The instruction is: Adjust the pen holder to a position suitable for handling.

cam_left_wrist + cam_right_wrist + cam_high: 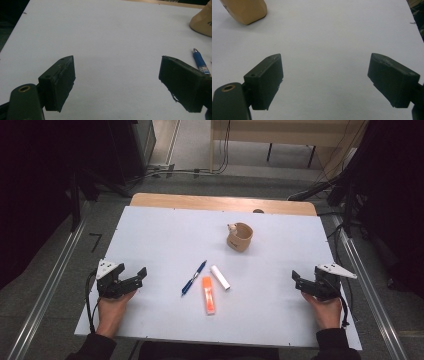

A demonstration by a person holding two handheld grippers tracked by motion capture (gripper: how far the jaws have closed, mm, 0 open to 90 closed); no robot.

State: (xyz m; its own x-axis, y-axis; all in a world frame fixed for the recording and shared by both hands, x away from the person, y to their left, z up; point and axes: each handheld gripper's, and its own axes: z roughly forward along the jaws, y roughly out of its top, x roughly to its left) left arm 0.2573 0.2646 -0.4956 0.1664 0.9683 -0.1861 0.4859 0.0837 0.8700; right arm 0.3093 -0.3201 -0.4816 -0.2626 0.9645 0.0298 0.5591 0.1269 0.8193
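On the white table top (160,235) lie a blue pen (194,277), an orange highlighter (208,295) and a small white cylinder (220,277), close together near the middle. A tan cup (239,237) stands farther back. My left gripper (134,278) rests near the table's left edge, open, with nothing between its jaws. My right gripper (298,281) rests near the right edge, open and empty too. In the left gripper view the pen (200,63) and the cup (202,21) lie at the right, beyond the gripper (117,85). The right gripper view has the cup (245,10) at top left, past the gripper (325,82).
A bare wooden strip (220,202) runs along the table's far edge. Metal rails (45,290) flank the table on both sides. Dark equipment and cables stand on the floor behind, and a wooden bench (280,135) sits at the back.
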